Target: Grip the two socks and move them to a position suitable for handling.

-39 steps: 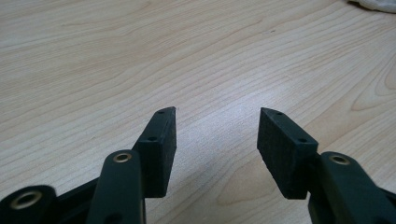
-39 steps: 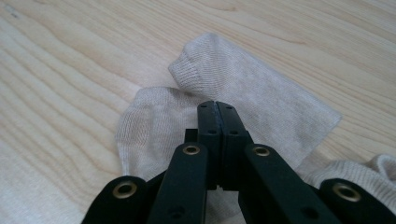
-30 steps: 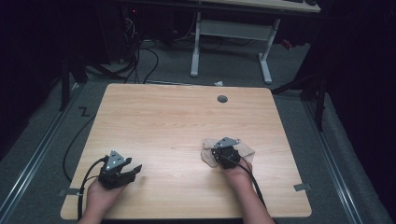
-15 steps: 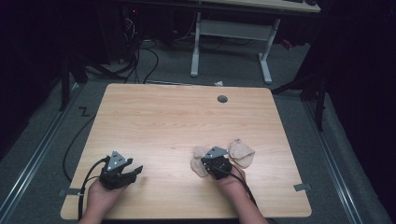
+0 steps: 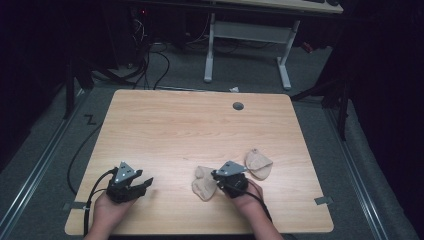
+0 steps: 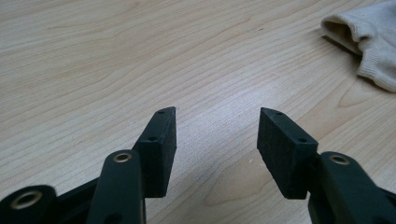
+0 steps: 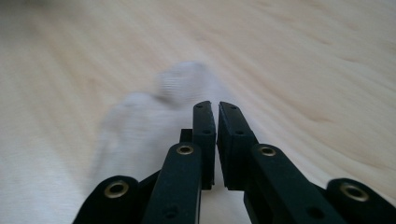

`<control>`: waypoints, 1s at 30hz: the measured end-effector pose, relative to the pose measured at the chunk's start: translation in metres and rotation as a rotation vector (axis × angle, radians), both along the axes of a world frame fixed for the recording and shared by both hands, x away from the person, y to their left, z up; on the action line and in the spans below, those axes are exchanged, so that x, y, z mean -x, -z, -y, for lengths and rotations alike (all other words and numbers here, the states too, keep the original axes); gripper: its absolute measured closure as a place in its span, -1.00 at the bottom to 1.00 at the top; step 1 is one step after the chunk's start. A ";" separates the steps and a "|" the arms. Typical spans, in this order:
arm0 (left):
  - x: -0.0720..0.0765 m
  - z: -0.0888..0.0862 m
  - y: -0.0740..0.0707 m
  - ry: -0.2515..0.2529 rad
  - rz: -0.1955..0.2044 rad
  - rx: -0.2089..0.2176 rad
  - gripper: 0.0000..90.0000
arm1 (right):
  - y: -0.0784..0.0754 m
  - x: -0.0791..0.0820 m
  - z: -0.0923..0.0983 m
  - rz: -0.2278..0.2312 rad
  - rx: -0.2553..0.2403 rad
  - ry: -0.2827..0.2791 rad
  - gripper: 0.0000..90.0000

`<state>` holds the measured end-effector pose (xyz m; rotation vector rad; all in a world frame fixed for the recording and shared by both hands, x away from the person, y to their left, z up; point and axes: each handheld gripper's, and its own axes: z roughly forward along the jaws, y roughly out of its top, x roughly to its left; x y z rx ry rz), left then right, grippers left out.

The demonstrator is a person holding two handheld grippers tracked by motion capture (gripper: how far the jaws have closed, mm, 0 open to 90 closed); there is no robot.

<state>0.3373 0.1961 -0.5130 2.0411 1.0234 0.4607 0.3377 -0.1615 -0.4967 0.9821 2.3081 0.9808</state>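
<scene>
Right gripper (image 7: 215, 108) nearly pressed together, jaws just easing apart, nothing pinched. Sock (image 5: 204, 182) at its nine o'clock: soft, light, limp. Pinch at cuff.

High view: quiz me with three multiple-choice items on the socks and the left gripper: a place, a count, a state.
1. Where on the table do the socks lie?
A. far left corner
B. middle of the far edge
C. near edge, right half

2. How many socks?
A. one
B. two
C. three

3. The left gripper is:
A. open and empty
B. shut on a sock
C. shut and empty

Key: 1 C, both lie near the person's right hand; 2 B, one sock and another; 3 A, bare wood shows between its spread jaws.
</scene>
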 end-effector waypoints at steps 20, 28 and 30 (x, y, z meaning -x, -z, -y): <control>0.002 0.006 0.000 0.034 -0.002 0.004 0.15 | 0.011 -0.021 0.034 -0.019 -0.016 0.111 0.97; 0.004 0.010 0.001 0.053 -0.005 0.001 0.15 | 0.018 -0.024 0.009 -0.047 0.036 0.037 0.98; 0.004 0.009 0.001 0.052 -0.007 0.001 0.15 | 0.017 -0.021 0.009 -0.050 0.032 0.028 0.98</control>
